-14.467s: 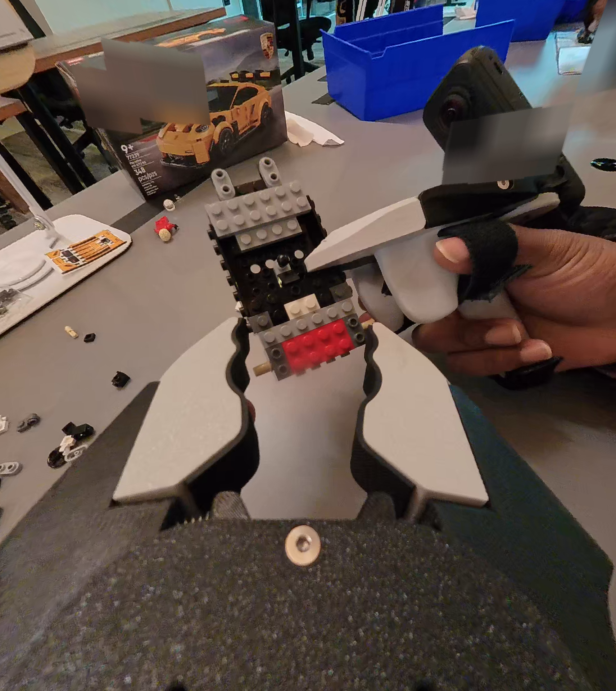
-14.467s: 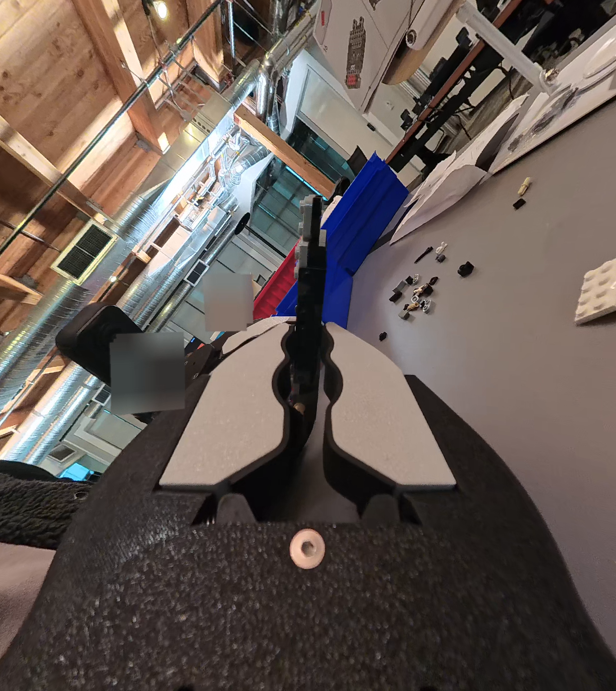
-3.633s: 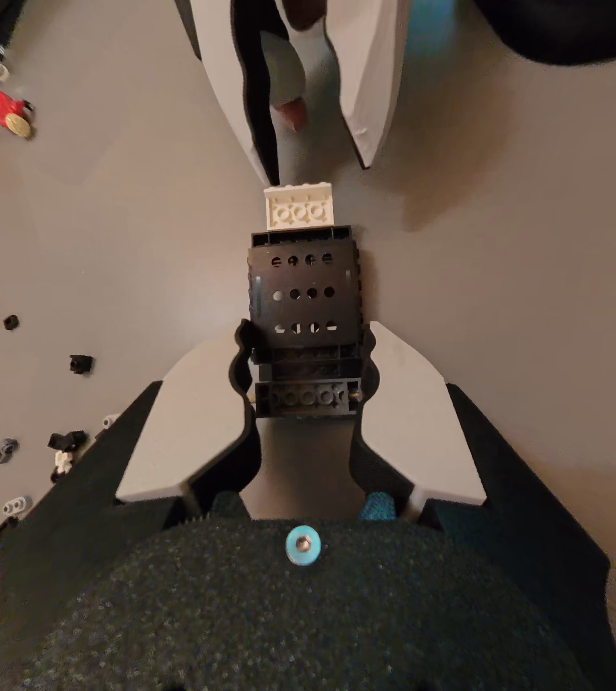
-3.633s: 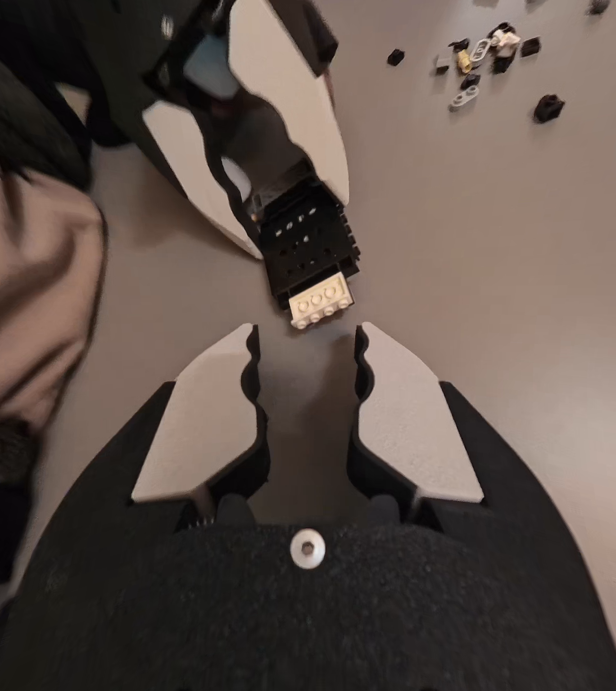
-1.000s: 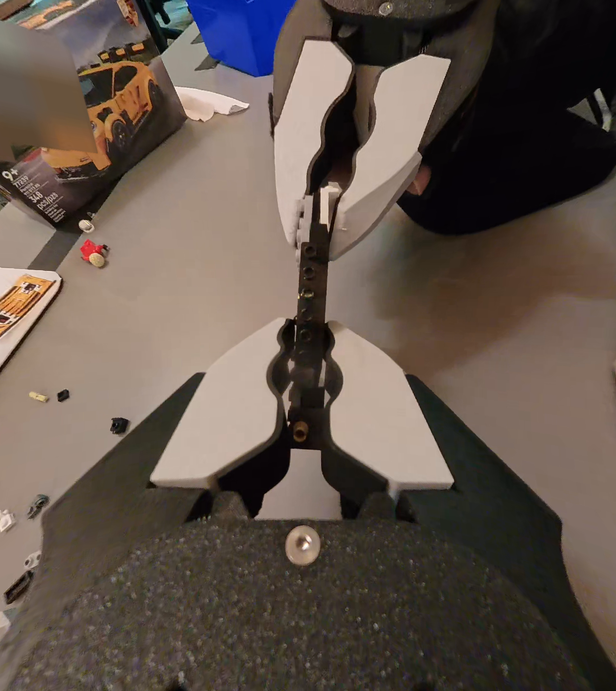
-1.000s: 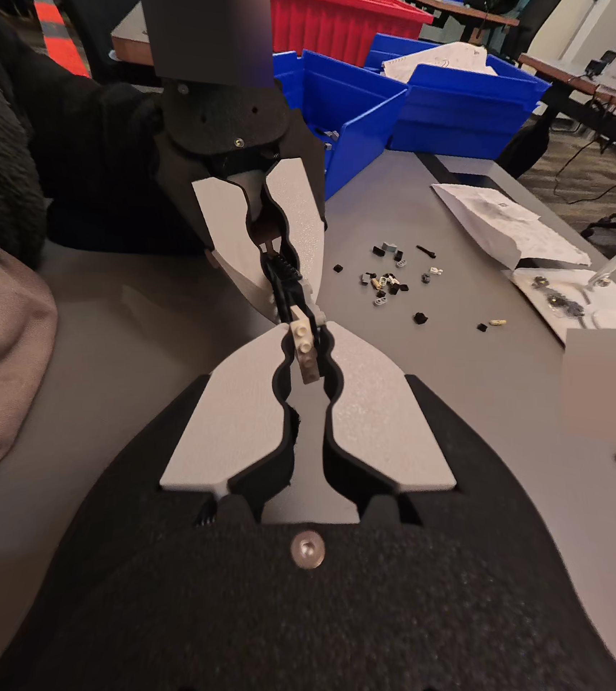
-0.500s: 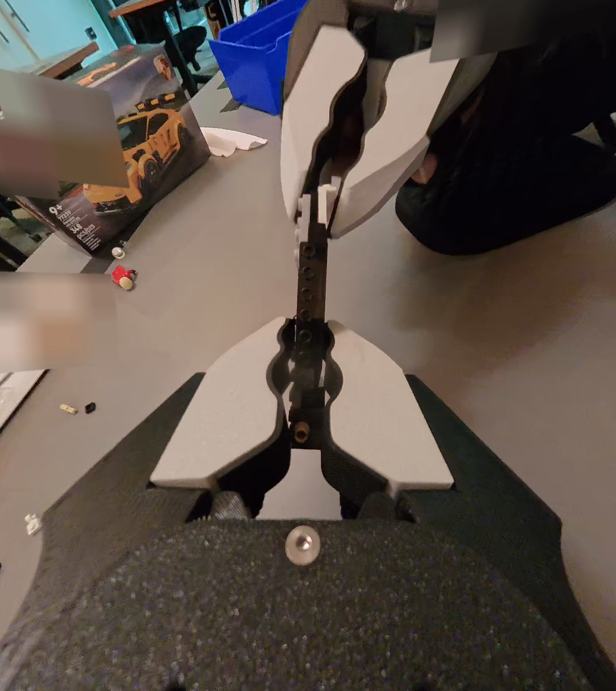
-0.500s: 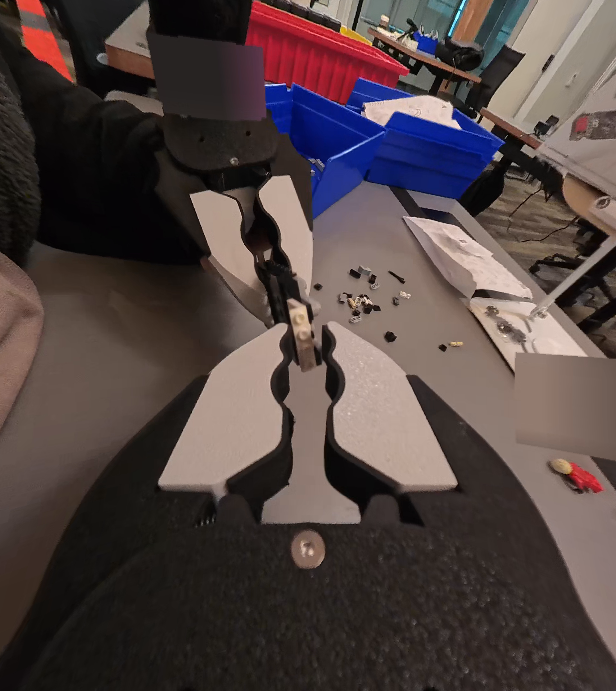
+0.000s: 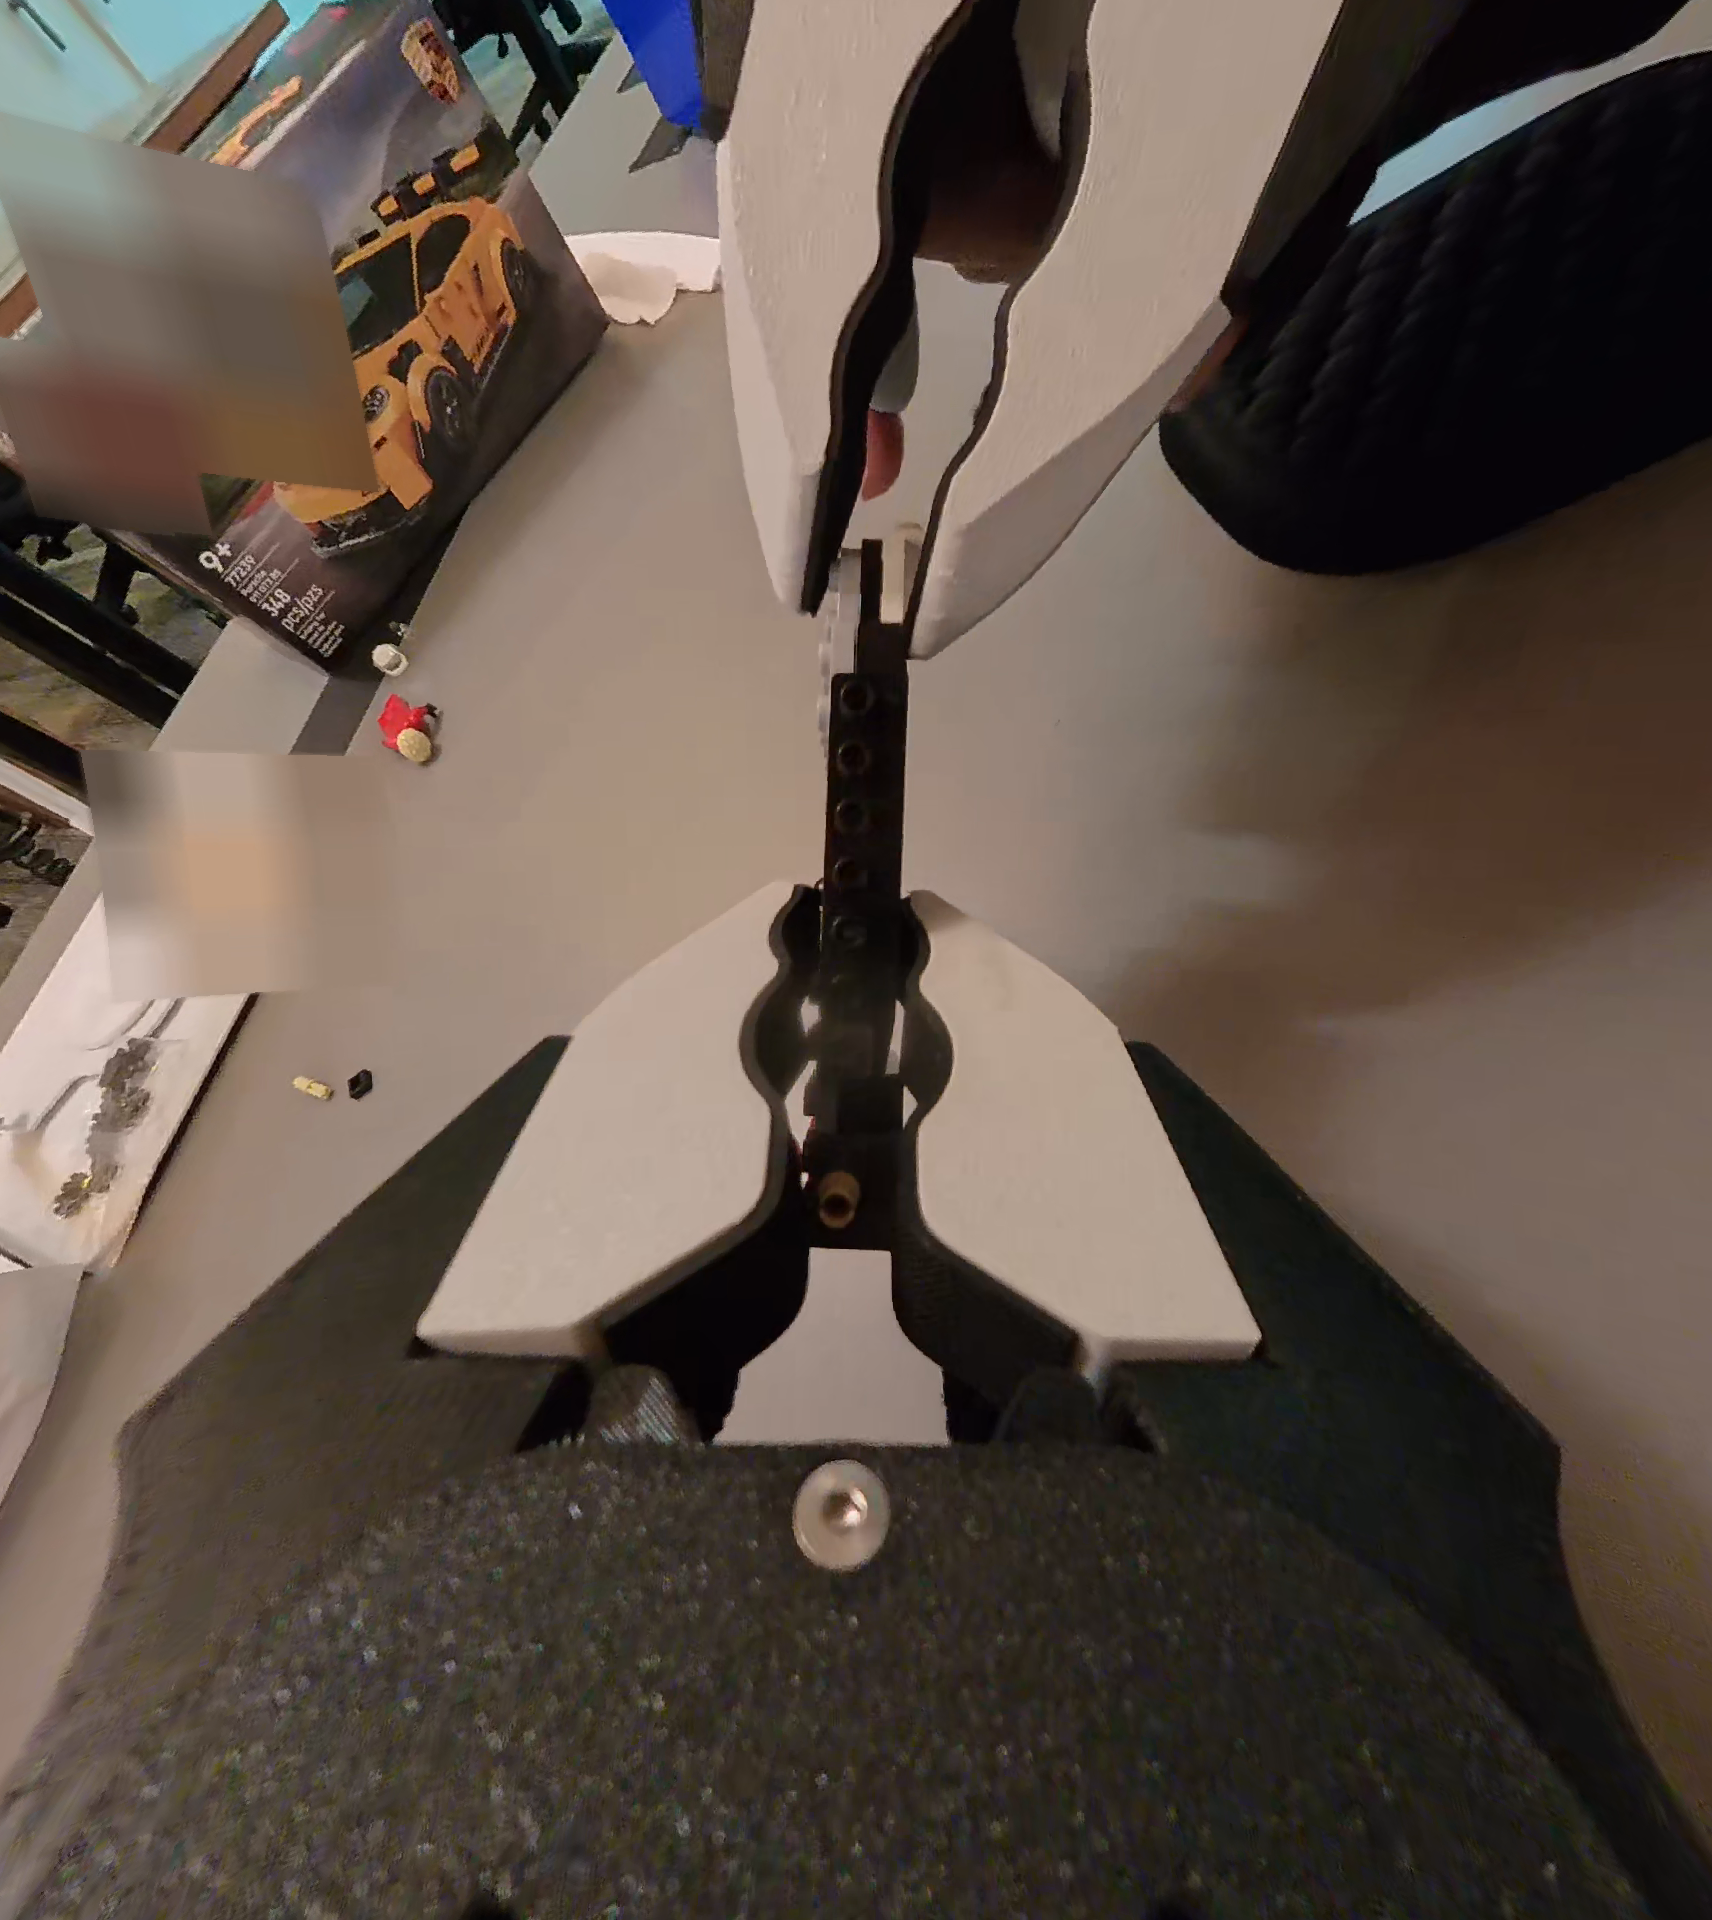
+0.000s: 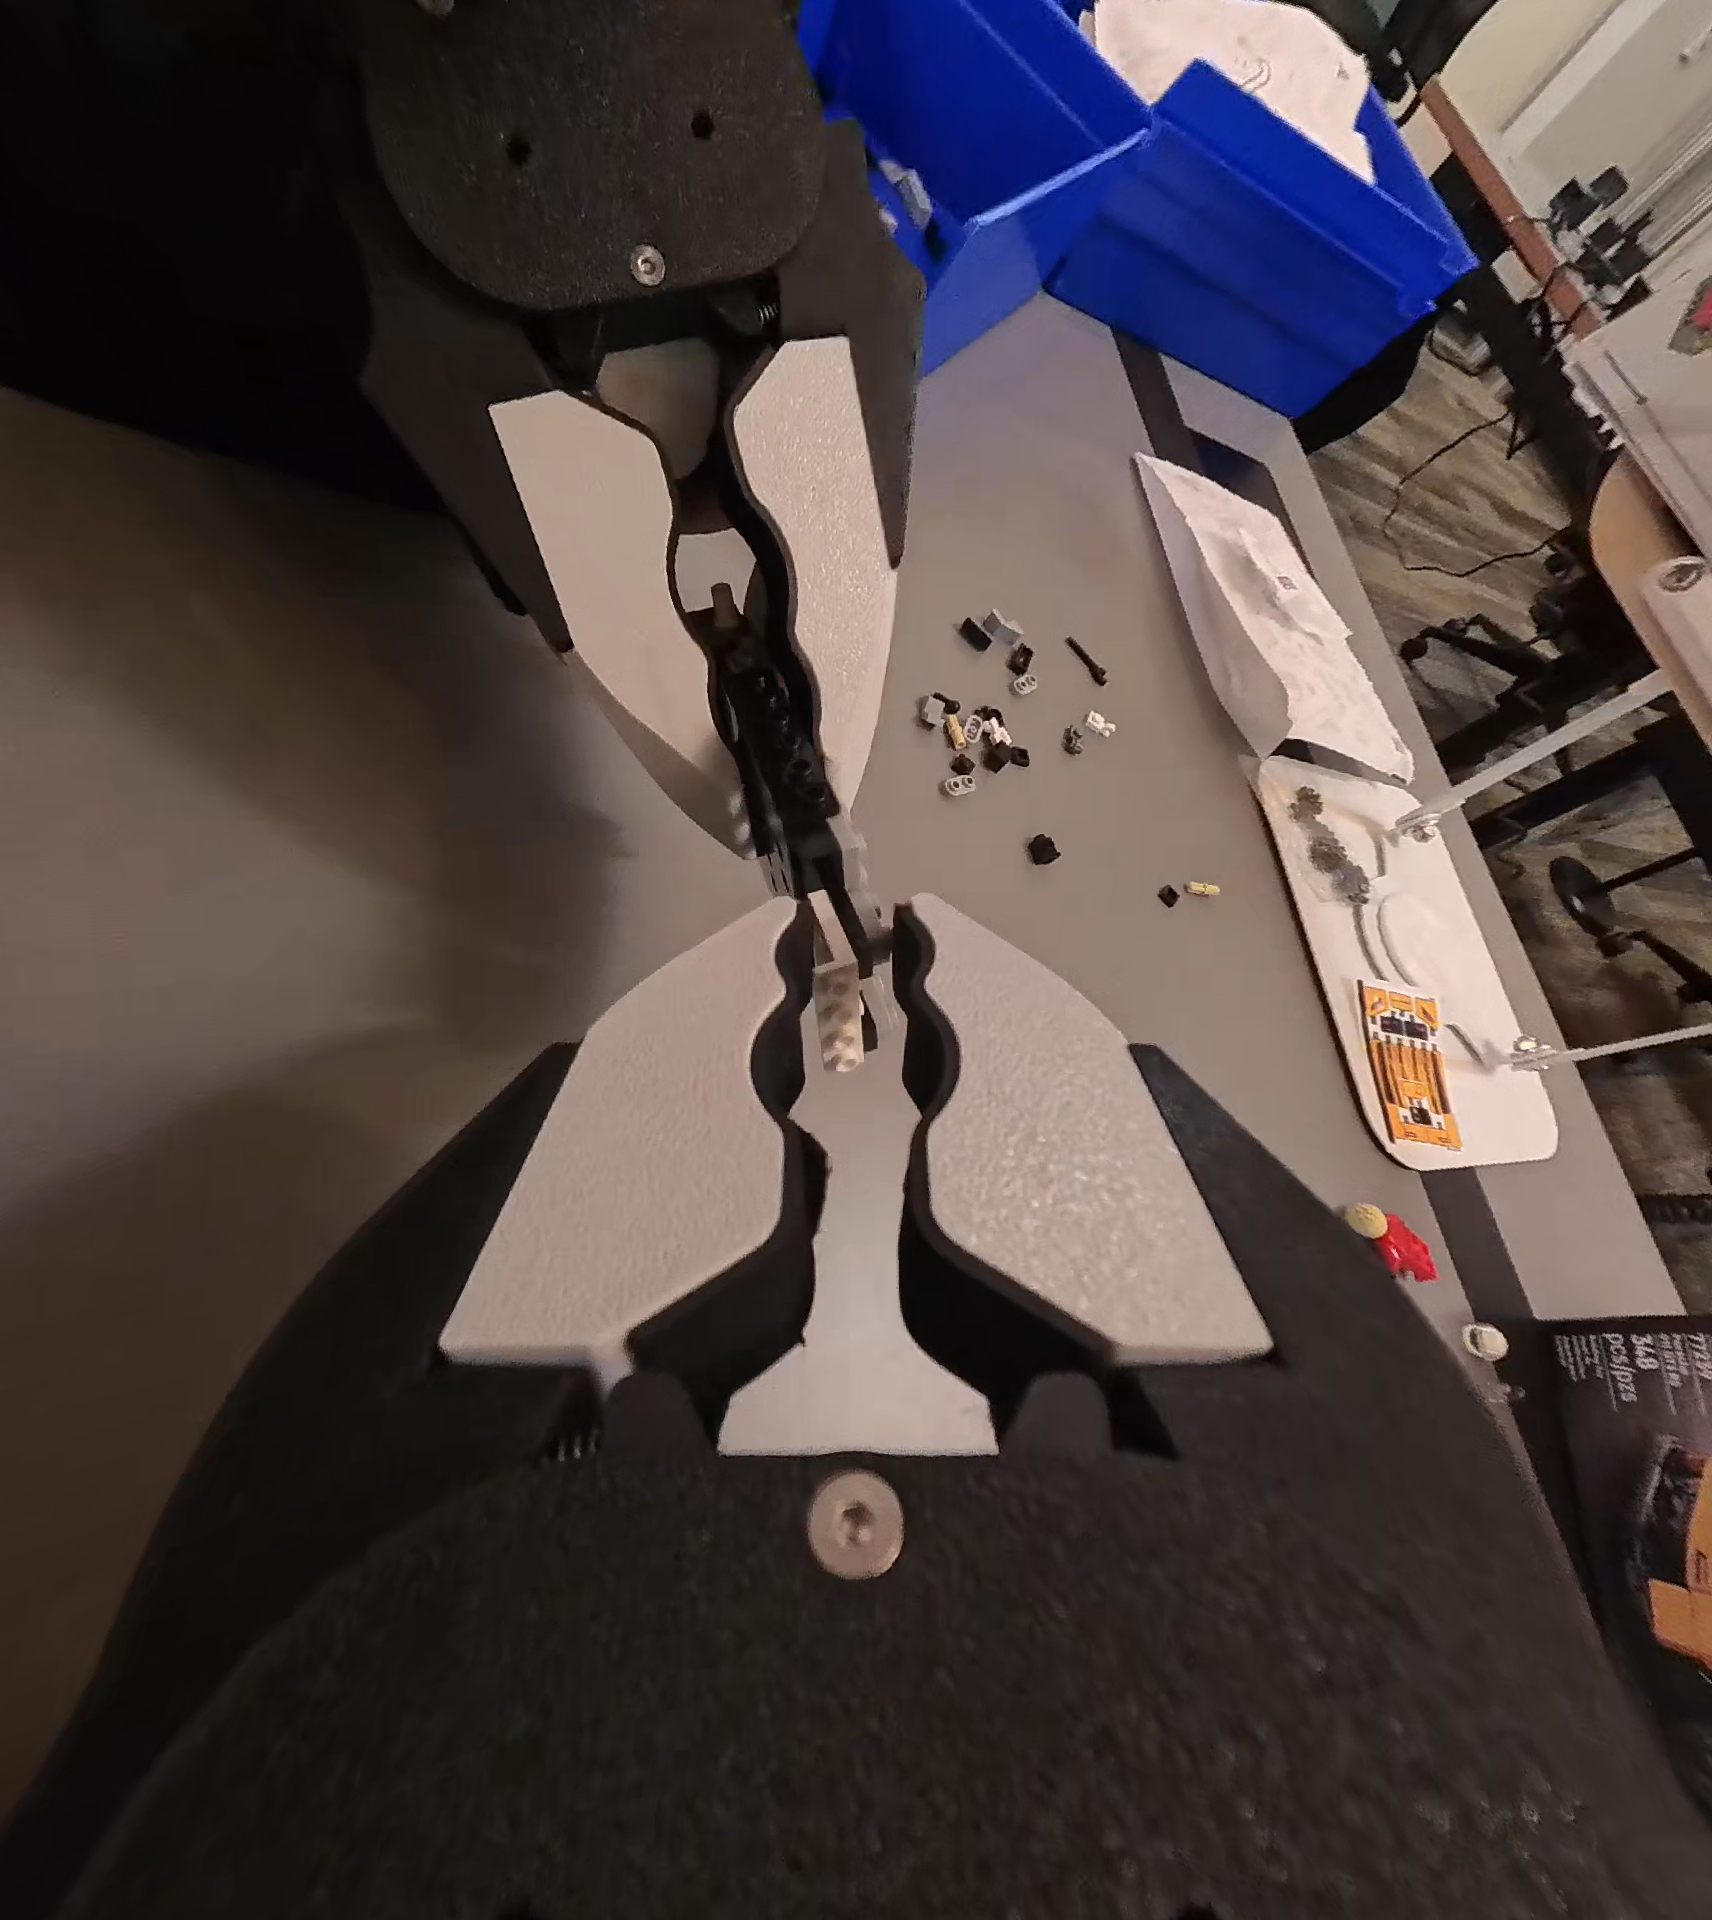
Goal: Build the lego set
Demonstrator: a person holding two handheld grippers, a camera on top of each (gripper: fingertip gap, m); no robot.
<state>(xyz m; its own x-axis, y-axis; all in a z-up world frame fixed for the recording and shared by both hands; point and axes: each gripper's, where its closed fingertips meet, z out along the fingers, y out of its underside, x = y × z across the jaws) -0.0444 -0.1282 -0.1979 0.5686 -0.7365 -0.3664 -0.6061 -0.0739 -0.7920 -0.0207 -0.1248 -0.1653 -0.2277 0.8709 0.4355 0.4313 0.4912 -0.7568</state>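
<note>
The left gripper (image 9: pixel 852 914) is pinching the near end of the black studded beam (image 9: pixel 867 790), holding it above the grey table (image 9: pixel 1351 935). The beam's long axis is running straight forward along the fingers, pointing at the right gripper (image 9: pixel 867 613). That gripper is clamping the beam's far end (where the light grey plate (image 10: pixel 839 1023) is sitting). Loose small pieces (image 10: pixel 997 717) are lying beside them.

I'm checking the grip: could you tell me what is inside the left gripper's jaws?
The left gripper clamps a black holed beam; its rear end, with a brass-coloured pin, shows behind. The clamped faces are covered.
</note>
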